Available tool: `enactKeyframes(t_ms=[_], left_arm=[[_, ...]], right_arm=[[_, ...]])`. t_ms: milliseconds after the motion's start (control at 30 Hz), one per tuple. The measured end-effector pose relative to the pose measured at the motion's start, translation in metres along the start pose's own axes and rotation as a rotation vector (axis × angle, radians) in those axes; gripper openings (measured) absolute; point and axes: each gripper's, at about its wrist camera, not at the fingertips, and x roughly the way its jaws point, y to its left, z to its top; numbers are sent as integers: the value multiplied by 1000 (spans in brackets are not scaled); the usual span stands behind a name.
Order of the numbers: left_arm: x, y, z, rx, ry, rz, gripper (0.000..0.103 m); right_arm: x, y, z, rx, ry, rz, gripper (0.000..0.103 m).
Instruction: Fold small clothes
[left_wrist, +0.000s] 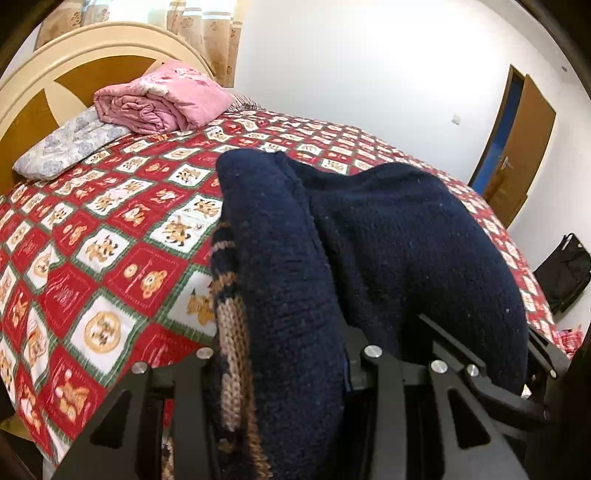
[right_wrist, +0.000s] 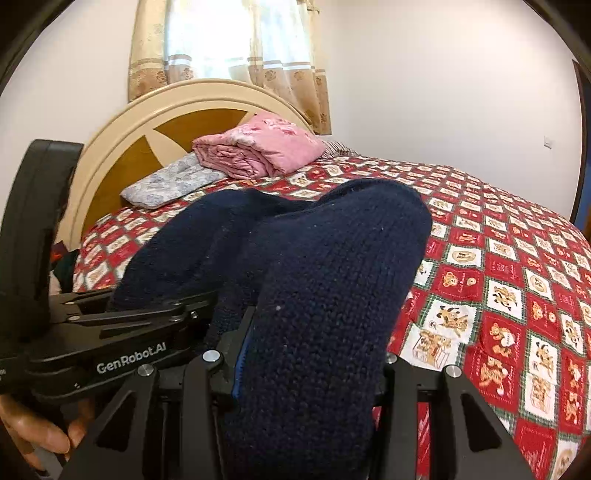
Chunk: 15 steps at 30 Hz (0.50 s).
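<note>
Closest to my left lens, the left hand-held gripper (left_wrist: 284, 373) is clamped on a fold of the navy knitted sweater (left_wrist: 388, 251), the wool bunched thick between its jaws, with a tan-and-brown patterned band (left_wrist: 231, 325) hanging down the left edge of the fold. On my right lens, the right hand-held gripper (right_wrist: 299, 373) is likewise closed on the same navy sweater (right_wrist: 332, 266), a thick roll of knit filling the gap between its jaws and hiding the tips. The left unit's black body shows low at the left of the right view, so both sit just beside each other, and a hand (right_wrist: 33, 432) grips it from below. The sweater is held up off the bed (left_wrist: 110, 229), draping over both grippers above the red checked bedspread with its animal squares. Farther back, a pale floral pillow (left_wrist: 66, 144) lies near the headboard (right_wrist: 177, 107), with a folded pink quilt (left_wrist: 162, 99) resting partly on it. Beyond are curtains (right_wrist: 229, 48), and a brown door (left_wrist: 517, 147) at the far right.
</note>
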Motion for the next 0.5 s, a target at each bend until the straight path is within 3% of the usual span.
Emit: enactKeyframes(t_ms=[300, 400, 500], left_arm=[[54, -4, 9, 3, 70, 69, 41], [72, -4, 7, 2, 127, 77, 41], [80, -3, 5, 9, 132, 73, 41]], right_arm=[[60, -33, -5, 58, 47, 5, 45], [84, -41, -12, 62, 120, 6, 45], [106, -58, -29, 124, 182, -4, 46]])
